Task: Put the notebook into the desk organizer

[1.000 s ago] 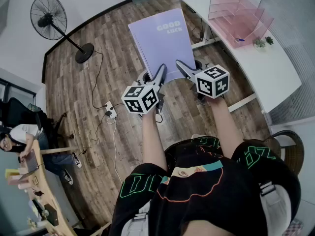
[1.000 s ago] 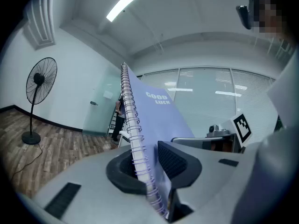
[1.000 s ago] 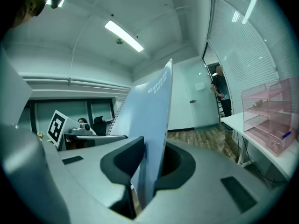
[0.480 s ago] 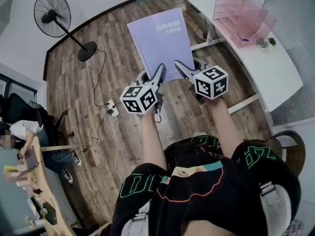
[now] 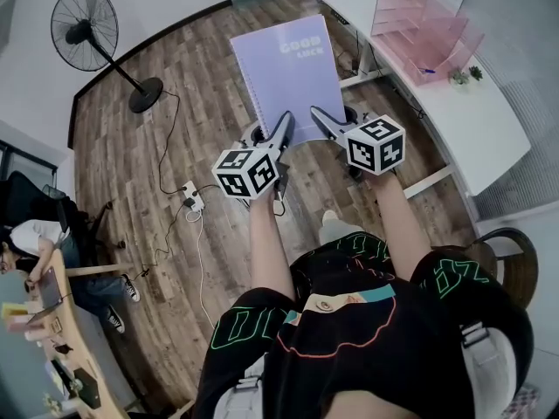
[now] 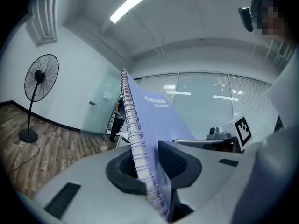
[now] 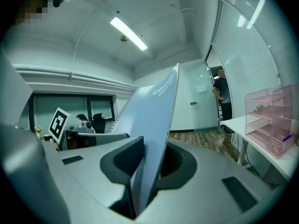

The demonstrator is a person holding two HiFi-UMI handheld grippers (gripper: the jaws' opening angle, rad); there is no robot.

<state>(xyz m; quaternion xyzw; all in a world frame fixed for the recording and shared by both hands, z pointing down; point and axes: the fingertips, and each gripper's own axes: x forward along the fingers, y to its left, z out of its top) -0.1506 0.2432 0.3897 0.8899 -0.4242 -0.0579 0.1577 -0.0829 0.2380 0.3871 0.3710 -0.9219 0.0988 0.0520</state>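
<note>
Both hand-held grippers are clenched on the notebook (image 5: 288,72): the left hand-held gripper (image 6: 150,166) bites its spiral-bound edge and the right hand-held gripper (image 7: 145,164) pinches the opposite plain edge, both near the bottom corners. The lilac cover, printed "GOOD LUCK", sits at the upper centre of the head view, held over the wooden floor (image 5: 131,155) in front of the person. The pink desk organizer (image 5: 424,26) stands in the upper right on the white tabletop (image 5: 476,125), well apart from the notebook, with the tabletop's near edge and a table leg (image 5: 365,59) between them. A small plant (image 5: 463,75) sits just beside the organizer. A standing fan (image 5: 86,23) fills the upper left, a power strip (image 5: 192,199) lies on the floor left of the grippers, and a seated person (image 5: 39,238) is at the left edge.
</note>
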